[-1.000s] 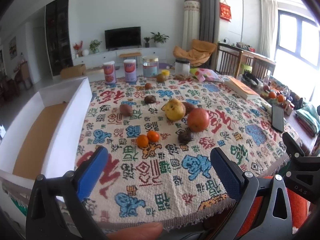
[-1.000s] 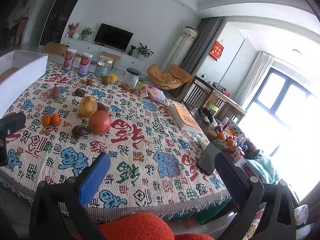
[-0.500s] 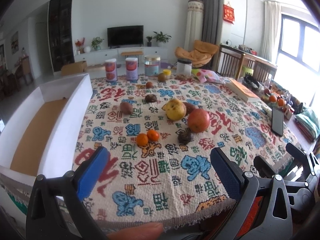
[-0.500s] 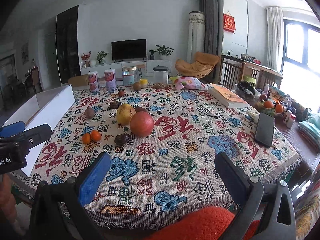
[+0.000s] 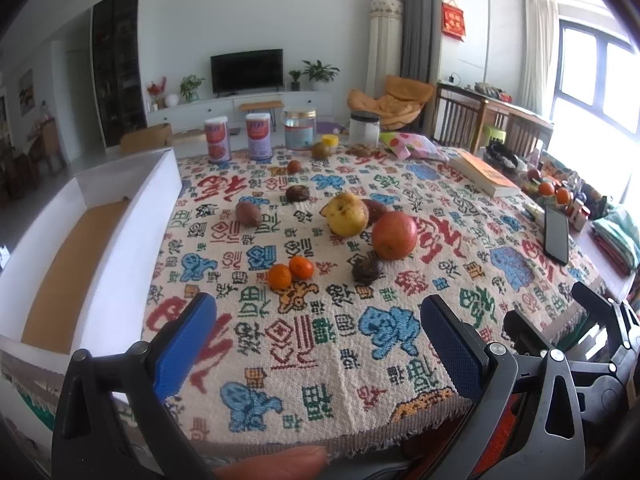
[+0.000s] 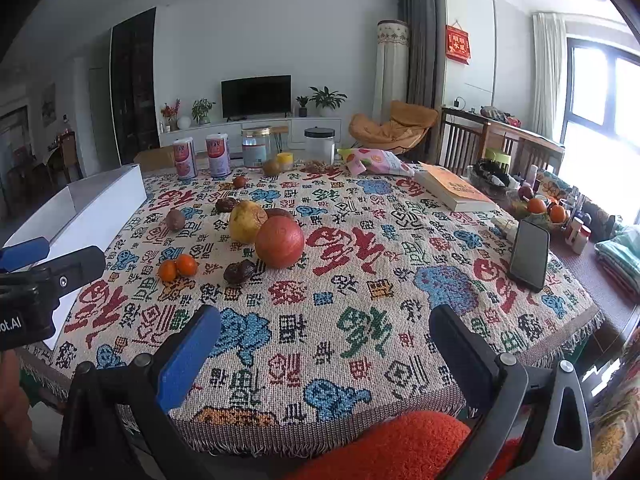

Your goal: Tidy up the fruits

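In the left wrist view, the left tool [image 5: 316,340] hangs wide and empty over the near edge of the table [image 5: 360,424], aimed at the fruit so a pick can begin. Two tangerines [image 5: 290,272] lie closest, with the apple [image 5: 394,235] and pear [image 5: 347,214] touching further back. The white box [image 5: 132,236] beside the table looks like the place meant for them.

In the right wrist view, the right tool [image 6: 324,350] is likewise wide and holds nothing, well short of the apple [image 6: 279,242]. The phone [image 6: 529,255] and book [image 6: 454,192] lie apart, out of the way.
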Demonstrator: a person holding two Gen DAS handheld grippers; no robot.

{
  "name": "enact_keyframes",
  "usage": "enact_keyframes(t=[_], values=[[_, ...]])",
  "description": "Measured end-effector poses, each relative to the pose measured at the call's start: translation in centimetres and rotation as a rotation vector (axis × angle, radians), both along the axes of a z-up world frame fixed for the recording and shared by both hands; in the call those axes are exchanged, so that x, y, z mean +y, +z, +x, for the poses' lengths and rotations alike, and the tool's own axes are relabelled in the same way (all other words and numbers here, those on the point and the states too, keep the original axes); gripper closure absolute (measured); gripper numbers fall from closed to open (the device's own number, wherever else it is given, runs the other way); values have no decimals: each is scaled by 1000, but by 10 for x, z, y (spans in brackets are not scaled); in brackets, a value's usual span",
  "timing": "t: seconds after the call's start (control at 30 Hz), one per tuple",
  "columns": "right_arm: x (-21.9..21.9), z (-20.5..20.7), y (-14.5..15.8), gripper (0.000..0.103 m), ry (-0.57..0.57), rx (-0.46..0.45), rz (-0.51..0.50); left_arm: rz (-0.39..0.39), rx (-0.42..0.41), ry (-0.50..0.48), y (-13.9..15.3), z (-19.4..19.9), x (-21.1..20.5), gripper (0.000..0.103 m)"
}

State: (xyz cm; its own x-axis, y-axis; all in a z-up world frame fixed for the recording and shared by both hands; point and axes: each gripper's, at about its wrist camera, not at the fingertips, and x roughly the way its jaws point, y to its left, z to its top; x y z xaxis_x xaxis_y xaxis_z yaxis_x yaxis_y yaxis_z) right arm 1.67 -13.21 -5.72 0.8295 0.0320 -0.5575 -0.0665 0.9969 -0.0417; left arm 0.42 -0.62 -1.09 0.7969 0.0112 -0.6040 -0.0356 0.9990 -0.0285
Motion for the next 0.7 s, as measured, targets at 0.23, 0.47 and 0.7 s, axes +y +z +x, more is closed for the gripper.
enact_keyframes(t=[0.23, 0.47, 0.7], values=[[0, 0, -2, 0, 5, 7, 1, 8, 3, -4, -2, 0, -1, 1], [0, 0, -3, 0, 6, 11, 2, 8, 8, 2, -4, 1, -1, 1], [1, 0, -3, 0, 9, 11, 1, 8, 10, 1, -4, 1, -1, 1]])
